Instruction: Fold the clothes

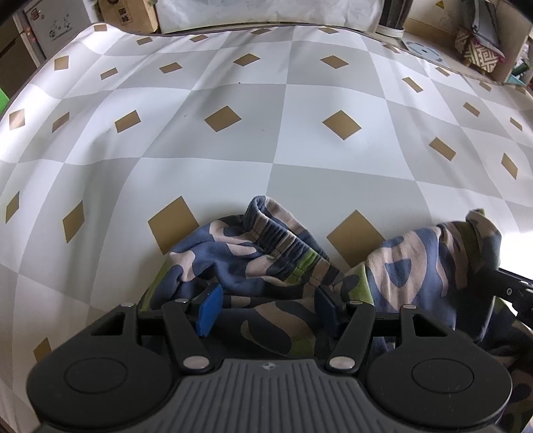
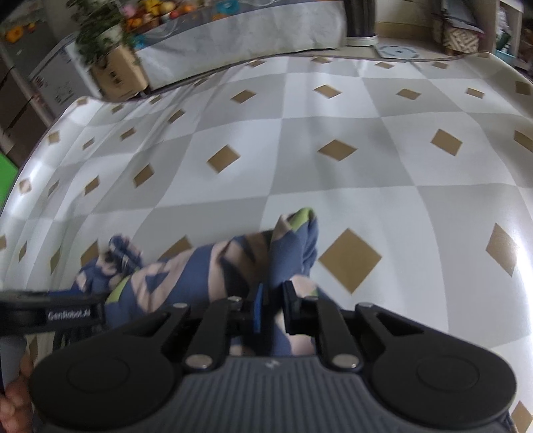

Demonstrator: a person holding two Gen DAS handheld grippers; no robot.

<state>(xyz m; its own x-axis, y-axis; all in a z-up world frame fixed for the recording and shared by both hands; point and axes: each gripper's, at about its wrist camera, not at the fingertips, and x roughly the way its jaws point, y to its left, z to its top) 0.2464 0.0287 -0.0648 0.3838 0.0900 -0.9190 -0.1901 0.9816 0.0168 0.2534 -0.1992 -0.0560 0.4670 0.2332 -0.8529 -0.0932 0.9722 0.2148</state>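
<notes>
A camouflage garment [image 1: 253,253] in blue, beige and green lies bunched at the near edge of the checked tablecloth [image 1: 233,160]. Its ribbed waistband [image 1: 279,236] curls up at the far side. My left gripper [image 1: 268,308] stands over the heap with its jaws well apart; cloth lies between the blue pads [image 1: 210,309], which do not press on it. In the right wrist view the garment [image 2: 206,266] rises in a fold, and my right gripper [image 2: 273,308] is shut on that fold. The right part of the garment [image 1: 433,253] is lifted off the table.
The grey-and-white cloth with tan diamonds [image 2: 333,150] covers the whole table. Beyond its far edge stand cardboard boxes [image 2: 116,80], a plant [image 2: 96,36], a dark cylinder [image 2: 359,20] and a patterned bag [image 1: 479,53]. A hand [image 2: 13,399] shows at lower left.
</notes>
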